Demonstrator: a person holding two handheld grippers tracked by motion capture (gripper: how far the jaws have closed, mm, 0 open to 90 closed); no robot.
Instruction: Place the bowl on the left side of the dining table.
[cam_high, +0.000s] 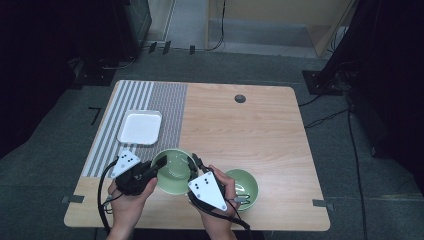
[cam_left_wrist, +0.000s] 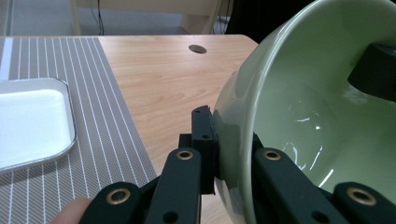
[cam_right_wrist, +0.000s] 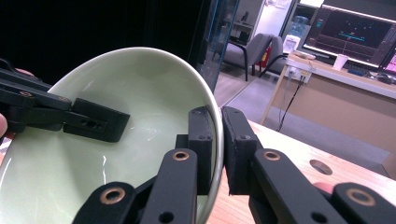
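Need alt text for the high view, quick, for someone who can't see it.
Two hand-held grippers, left and right, clamp opposite rims of a green bowl at the wooden table's near edge. A second green bowl sits right; a white tray lies on a striped mat.

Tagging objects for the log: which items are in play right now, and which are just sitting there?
In play:
green bowl, rim clamped on opposite sides
left gripper
right gripper

Lying about:
second green bowl, on the table
white tray, on the striped mat
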